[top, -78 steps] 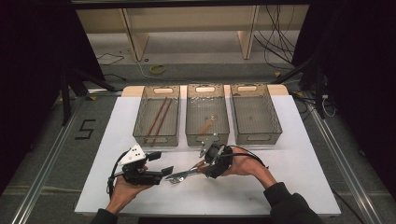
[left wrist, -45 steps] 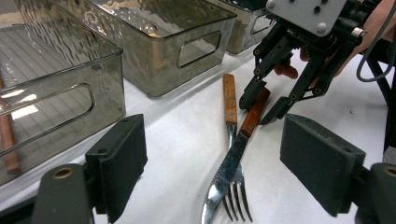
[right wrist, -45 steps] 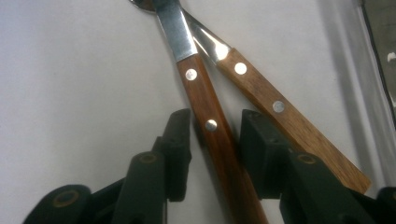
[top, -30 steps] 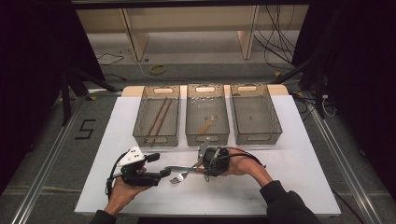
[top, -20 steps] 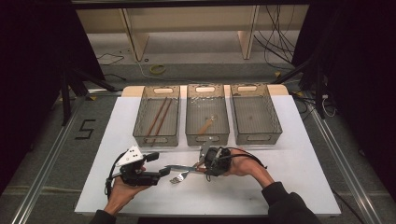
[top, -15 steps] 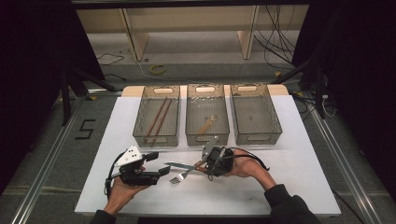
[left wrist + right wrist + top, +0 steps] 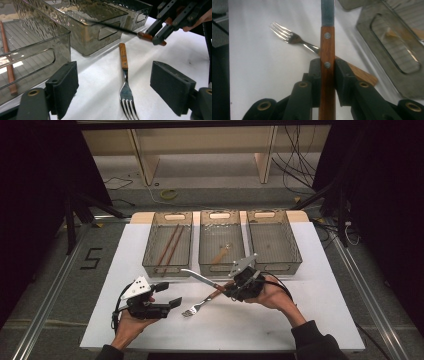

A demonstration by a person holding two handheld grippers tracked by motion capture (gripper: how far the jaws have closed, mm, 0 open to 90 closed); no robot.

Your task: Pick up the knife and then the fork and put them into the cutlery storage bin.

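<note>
Right gripper (image 7: 327, 72) clamps knife (image 7: 327, 47) over fork (image 7: 287, 36).

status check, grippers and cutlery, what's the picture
Right gripper shut on knife handle, blade up off the table. Left gripper open, jaws wide, fork lying ahead of it. Nothing blocking the bins.

White counter (image 7: 310, 320): three clear bins (image 7: 221, 242) side by side; one wooden-handled fork (image 7: 200, 304) lying between both grippers' fingers.
</note>
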